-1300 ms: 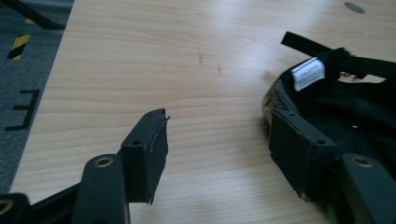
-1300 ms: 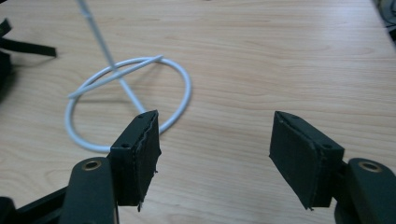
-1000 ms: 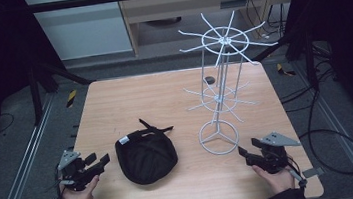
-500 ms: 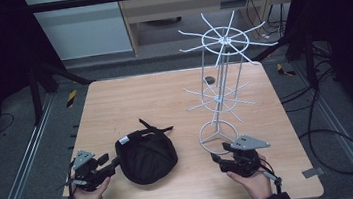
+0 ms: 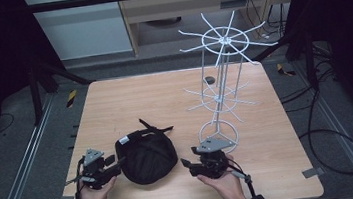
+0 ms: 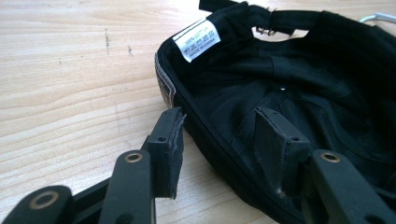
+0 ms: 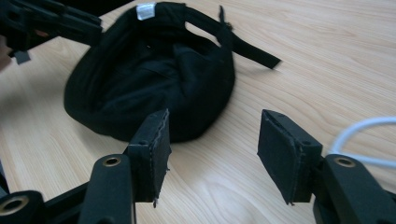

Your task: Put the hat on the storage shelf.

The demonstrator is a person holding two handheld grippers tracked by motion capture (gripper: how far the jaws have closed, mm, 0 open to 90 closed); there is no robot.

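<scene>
A black cap (image 5: 146, 155) lies upside down on the wooden table (image 5: 115, 111), its white label (image 6: 198, 39) on the inner band. My left gripper (image 5: 116, 162) sits at the cap's left edge. In the left gripper view the left gripper (image 6: 223, 147) straddles the rim of the cap (image 6: 289, 79), one jaw outside and one inside; the jaws have just been closing, with a gap still at the pads. My right gripper (image 5: 184, 163) is just right of the cap. In the right gripper view the right gripper (image 7: 212, 154) has closed a little, with bare wood between the jaws and the cap (image 7: 154, 79) ahead.
A white wire rack (image 5: 219, 94) stands on the table's right half, its ring base (image 5: 218, 132) just behind my right gripper. A piece of its wire (image 7: 359, 128) shows beside my right jaw. The cap's strap (image 5: 155, 129) trails toward the table's middle.
The right gripper has slid left across the table up to the cap. The left gripper has moved right onto the cap's rim, and its jaws have narrowed.
</scene>
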